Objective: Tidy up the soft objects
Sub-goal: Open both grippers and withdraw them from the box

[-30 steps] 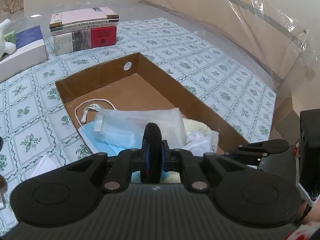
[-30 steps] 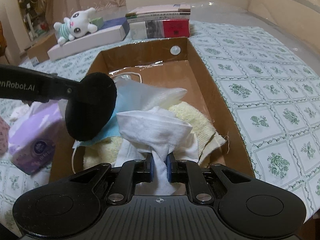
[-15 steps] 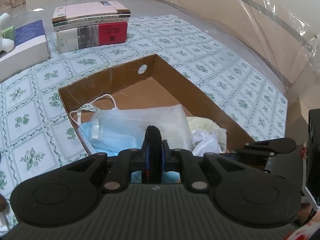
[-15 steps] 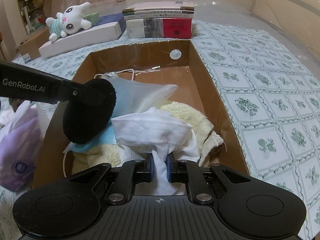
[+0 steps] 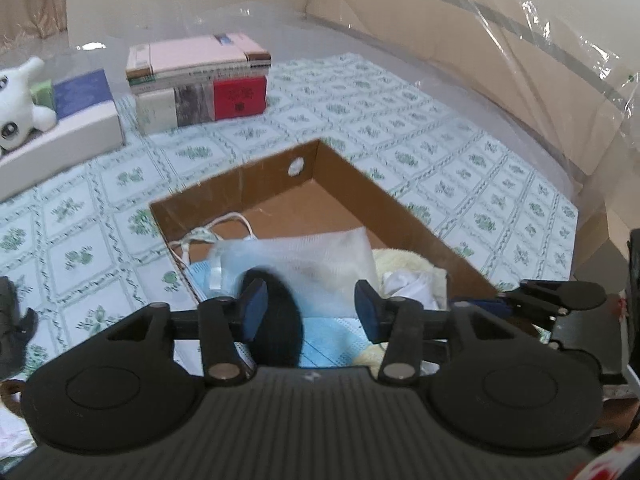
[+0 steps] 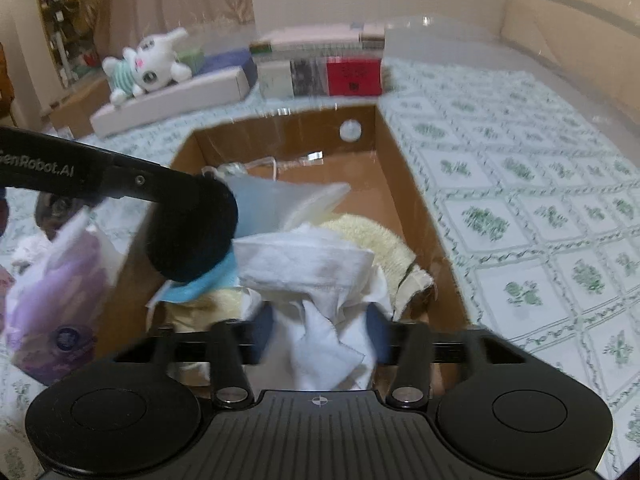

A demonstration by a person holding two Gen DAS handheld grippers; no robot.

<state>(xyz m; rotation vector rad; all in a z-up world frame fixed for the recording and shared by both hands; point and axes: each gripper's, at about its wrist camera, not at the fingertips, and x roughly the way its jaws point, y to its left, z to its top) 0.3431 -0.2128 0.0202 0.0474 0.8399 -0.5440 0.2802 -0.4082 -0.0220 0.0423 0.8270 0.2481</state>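
The left wrist view is showing the left gripper (image 5: 310, 312) with its fingers just having been opening; they are standing apart, and a black round pad (image 5: 276, 320) is lying between them over the blue mask (image 5: 328, 340) in the cardboard box (image 5: 404, 208).

The right wrist view alone is showing a purple tissue pack (image 6: 60, 300) beside the box. The right gripper (image 6: 322, 338) is parting its fingers, the white cloth (image 6: 316, 276) lying loose between them.
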